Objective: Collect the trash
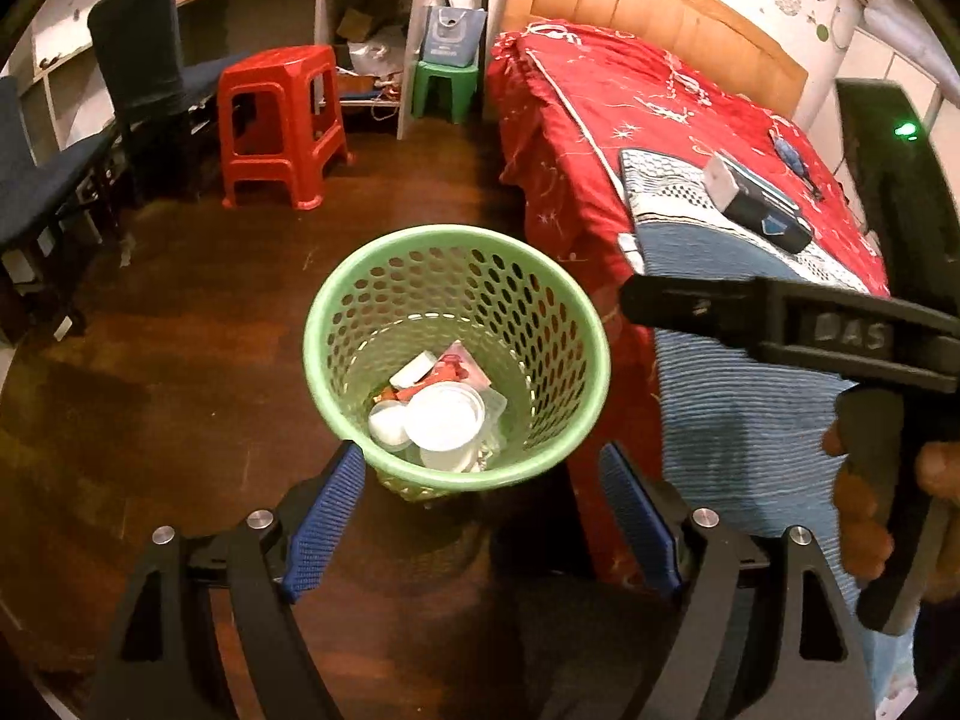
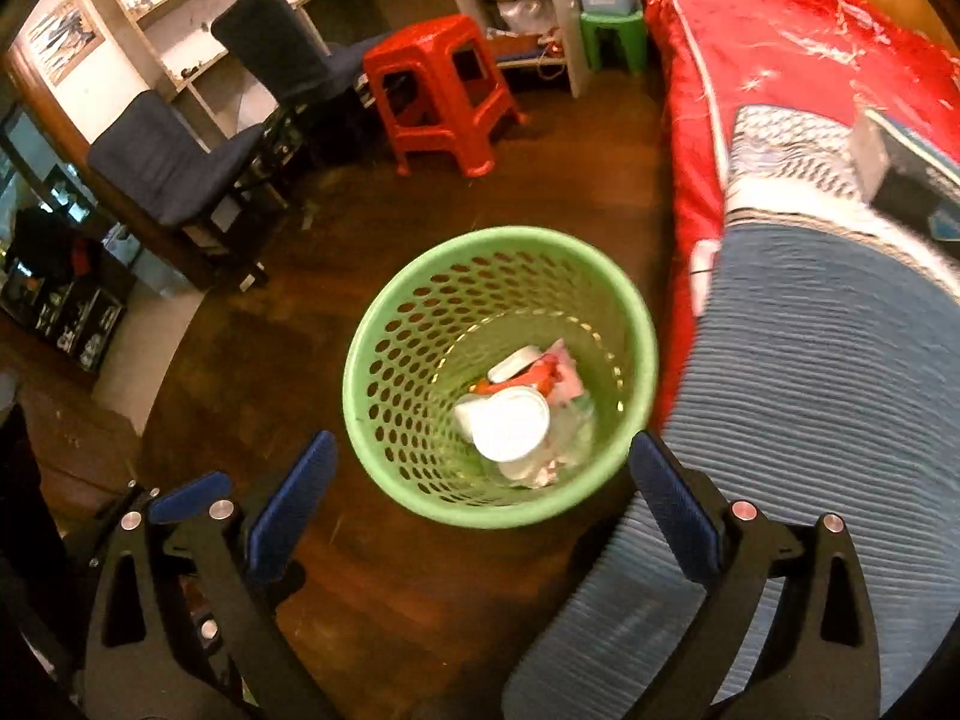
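A green perforated waste basket (image 1: 354, 294) stands on the dark wooden floor beside the bed; it also shows in the right wrist view (image 2: 396, 324). Inside lie white plastic cups and lids (image 1: 444, 420) and red and pink wrappers (image 1: 459, 366), seen also in the right wrist view (image 2: 510, 420). My left gripper (image 1: 483, 468) is open and empty above the basket's near rim. My right gripper (image 2: 483, 456) is open and empty above the basket too. The right gripper's body (image 1: 840, 336) shows at the right of the left wrist view, held by a hand.
A bed with a red cover (image 1: 648, 96) and blue-striped blanket (image 1: 738, 420) lies at the right, with a dark box (image 1: 762, 204) on it. A red stool (image 1: 282, 120), a green stool (image 1: 447, 87), dark chairs (image 1: 144, 78) and shelves stand at the back.
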{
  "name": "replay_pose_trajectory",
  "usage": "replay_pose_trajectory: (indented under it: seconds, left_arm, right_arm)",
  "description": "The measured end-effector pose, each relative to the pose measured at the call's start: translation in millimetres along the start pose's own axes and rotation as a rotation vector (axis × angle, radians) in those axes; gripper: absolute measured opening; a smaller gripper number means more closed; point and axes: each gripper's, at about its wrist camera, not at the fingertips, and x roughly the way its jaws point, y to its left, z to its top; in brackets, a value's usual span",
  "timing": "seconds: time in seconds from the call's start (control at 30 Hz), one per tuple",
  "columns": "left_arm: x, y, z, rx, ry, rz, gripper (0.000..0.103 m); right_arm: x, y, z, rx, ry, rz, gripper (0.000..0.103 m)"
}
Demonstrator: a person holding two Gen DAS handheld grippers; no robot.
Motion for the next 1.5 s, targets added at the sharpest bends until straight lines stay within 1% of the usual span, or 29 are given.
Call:
replay_pose_trajectory:
  seconds: [0.1, 0.27, 0.33, 0.47, 0.8, 0.9, 1.0, 1.07, 1.17, 1.37, 1.5]
  left_arm:
    - [-2, -7, -1, 0.011, -0.002, -0.002, 0.078]
    - [-8, -14, -2, 0.02, -0.008, -0.003, 0.079]
    - [-11, -17, -1, 0.026, -0.015, 0.002, 0.083]
    - [-17, -21, 0, 0.03, -0.028, 0.006, 0.084]
    - [-36, -39, 3, 0.042, -0.055, 0.013, 0.091]
    - [-42, -45, 4, 0.037, -0.056, 0.002, 0.094]
    - [-51, -54, 5, 0.045, -0.068, 0.001, 0.094]
    - [-55, -60, 5, 0.051, -0.075, 0.0, 0.095]
    - [-63, -68, 5, 0.056, -0.092, 0.005, 0.095]
    - [-80, -82, 5, 0.061, -0.131, 0.005, 0.095]
    - [-91, -91, 5, 0.066, -0.157, -0.001, 0.095]
  right_arm:
    - [-18, -7, -5, 0.003, -0.027, -0.017, 0.097]
    - [-45, -18, -15, 0.022, -0.065, -0.017, 0.097]
    - [-52, -21, -18, 0.025, -0.079, -0.025, 0.097]
    - [-68, -25, -28, 0.022, -0.101, -0.042, 0.097]
    - [-116, -32, -66, 0.008, -0.186, -0.133, 0.097]
    - [-126, -35, -75, 0.012, -0.211, -0.159, 0.097]
    - [-138, -40, -88, 0.022, -0.24, -0.201, 0.097]
    - [-143, -41, -96, 0.029, -0.247, -0.215, 0.097]
    - [-151, -45, -109, 0.047, -0.253, -0.263, 0.097]
    - [-167, -54, -130, 0.09, -0.266, -0.282, 0.097]
    - [-180, -56, -140, 0.106, -0.282, -0.318, 0.097]
